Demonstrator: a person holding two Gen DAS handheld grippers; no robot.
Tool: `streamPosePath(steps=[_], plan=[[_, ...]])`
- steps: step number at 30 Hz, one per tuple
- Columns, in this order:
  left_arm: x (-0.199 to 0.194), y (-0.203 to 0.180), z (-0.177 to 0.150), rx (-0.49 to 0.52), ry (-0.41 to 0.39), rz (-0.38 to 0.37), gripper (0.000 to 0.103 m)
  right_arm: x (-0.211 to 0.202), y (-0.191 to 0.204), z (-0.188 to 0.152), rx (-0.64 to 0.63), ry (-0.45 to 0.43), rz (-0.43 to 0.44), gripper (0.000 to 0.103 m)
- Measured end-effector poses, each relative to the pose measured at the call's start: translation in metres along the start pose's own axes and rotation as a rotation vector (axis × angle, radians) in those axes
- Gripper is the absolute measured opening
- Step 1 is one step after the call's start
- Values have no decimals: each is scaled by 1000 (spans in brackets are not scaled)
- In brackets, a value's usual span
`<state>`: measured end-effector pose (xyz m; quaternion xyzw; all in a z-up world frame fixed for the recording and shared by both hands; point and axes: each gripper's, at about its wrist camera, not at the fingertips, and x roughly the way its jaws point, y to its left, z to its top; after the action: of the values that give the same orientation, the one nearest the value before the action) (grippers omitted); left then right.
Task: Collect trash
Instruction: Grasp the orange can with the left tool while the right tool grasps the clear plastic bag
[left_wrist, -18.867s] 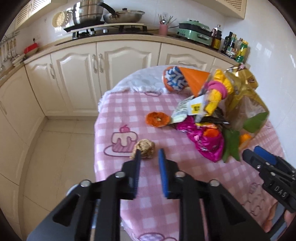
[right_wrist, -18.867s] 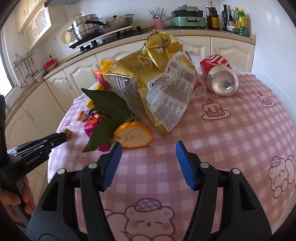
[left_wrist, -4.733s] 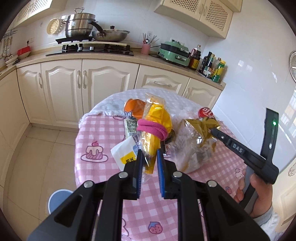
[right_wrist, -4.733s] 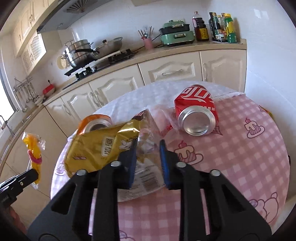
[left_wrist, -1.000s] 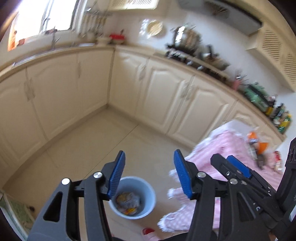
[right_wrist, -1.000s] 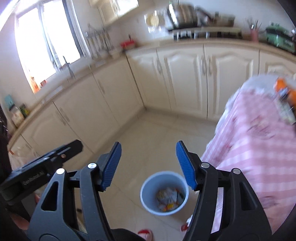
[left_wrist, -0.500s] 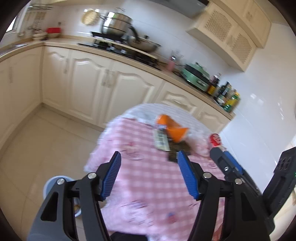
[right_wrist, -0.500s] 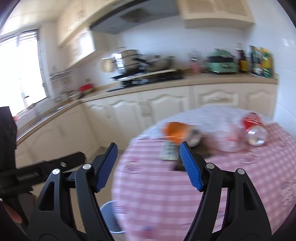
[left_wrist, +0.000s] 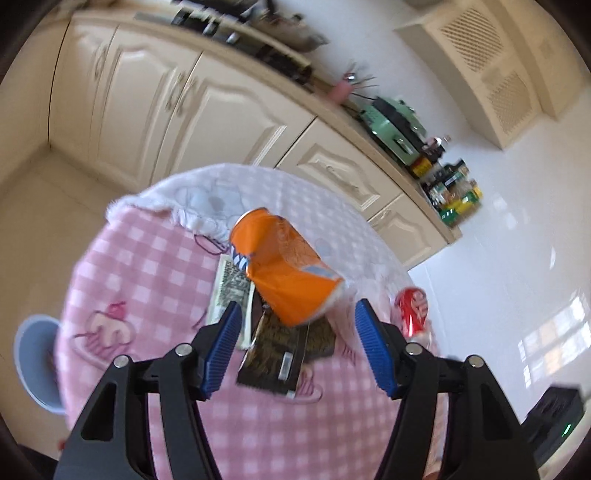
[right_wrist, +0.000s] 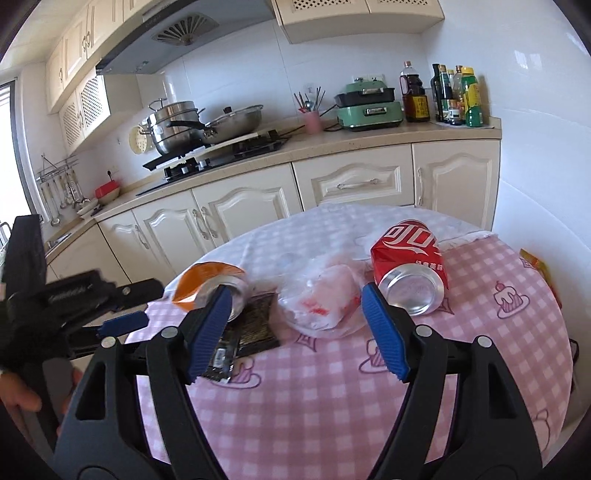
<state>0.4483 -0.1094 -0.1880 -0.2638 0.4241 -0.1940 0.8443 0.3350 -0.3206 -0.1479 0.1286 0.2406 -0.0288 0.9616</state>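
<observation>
On the pink checked tablecloth (right_wrist: 424, 398) the orange can (left_wrist: 284, 266), red can (right_wrist: 410, 266), dark wrapper (left_wrist: 284, 354) and clear bag (right_wrist: 321, 299) lie clustered, and with the left gripper (left_wrist: 295, 347) and right gripper (right_wrist: 295, 332) both spread and empty, a hasty pinch could probably roll a can off.

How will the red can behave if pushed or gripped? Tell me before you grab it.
The red can lies on its side on the tablecloth, so a sideways push would probably roll it. It sits among trash, so it is likely empty and light. Its thin metal wall looks smooth, so it may slip or dent under a hard squeeze.
</observation>
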Motion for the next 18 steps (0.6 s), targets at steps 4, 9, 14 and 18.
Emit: streamPosePath(steps=[4, 9, 14, 18], plan=[[21, 9, 9, -68, 8, 10, 62, 14, -5, 2, -25, 16, -7, 72], [41, 21, 16, -135, 33, 3, 62, 28, -13, 4, -20, 37, -8, 73], [47, 12, 21, -66, 18, 32, 38, 45, -16, 2, -11, 88, 2, 73], [46, 11, 23, -39, 16, 5, 16, 56, -16, 1, -3, 127, 9, 73]])
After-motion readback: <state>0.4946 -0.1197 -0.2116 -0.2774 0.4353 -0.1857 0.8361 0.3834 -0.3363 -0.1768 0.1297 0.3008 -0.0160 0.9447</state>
